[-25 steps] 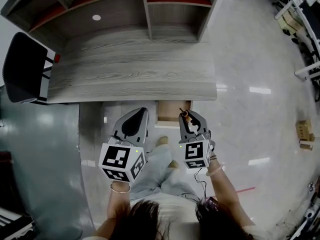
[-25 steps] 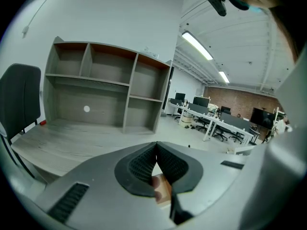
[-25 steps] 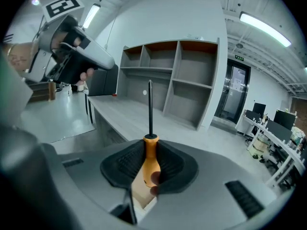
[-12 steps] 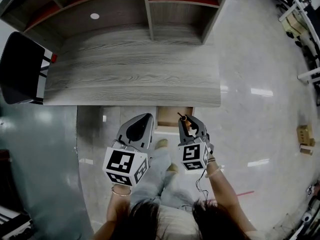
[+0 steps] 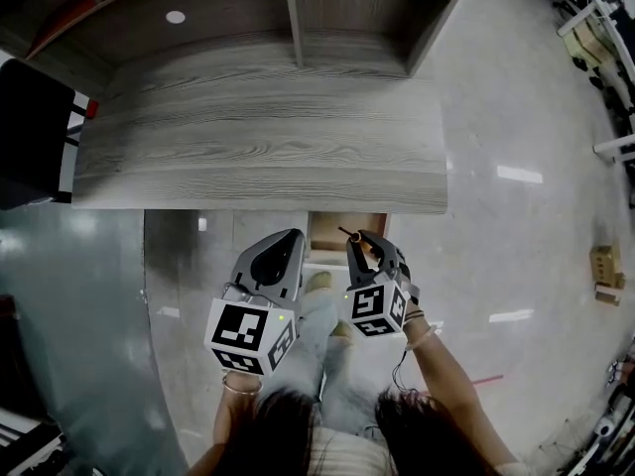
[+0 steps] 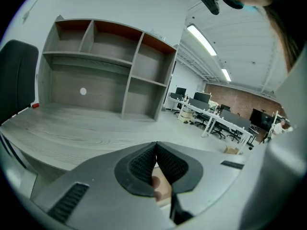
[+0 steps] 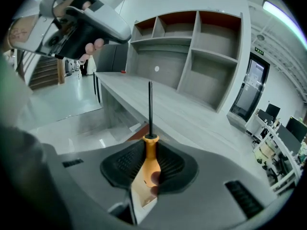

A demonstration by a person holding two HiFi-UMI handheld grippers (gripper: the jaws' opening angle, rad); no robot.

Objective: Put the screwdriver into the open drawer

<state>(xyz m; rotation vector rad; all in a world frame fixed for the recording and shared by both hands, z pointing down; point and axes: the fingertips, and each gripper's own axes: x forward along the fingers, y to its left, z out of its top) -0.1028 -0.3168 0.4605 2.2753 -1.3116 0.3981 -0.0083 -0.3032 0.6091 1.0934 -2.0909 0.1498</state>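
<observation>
The right gripper [image 5: 368,250] has drifted a little to its left over the last second, and the screwdriver [image 5: 361,243] it carries now leans its tip toward the left gripper [image 5: 294,235]. The person's head has come in over the worktop [image 5: 258,137] too.

The right fingers [image 7: 169,166] pinch the orange handle of the screwdriver [image 7: 150,152]. Its thin black shaft pokes straight out past the fingertips and points at the worktop edge. From overhead, the tool sits above the front part of the open drawer [image 5: 325,230], still held in the gripper and not lying in the drawer. The drawer is a pale wooden box that sticks out from under the worktop's near edge, just ahead of both grippers.

The left gripper [image 6: 156,145] hangs beside the right one, to the left of the drawer. Its ribbed fingers [image 6: 141,166] are pressed together with nothing between them.

The grey wood-grain worktop is bare, and an open shelf unit [image 5: 296,13] with a red back stands along its far side. A black chair [image 5: 30,132] stands at the worktop's left end. The person's legs [image 5: 310,337] show below the grippers, above a glossy floor [image 5: 516,216].
</observation>
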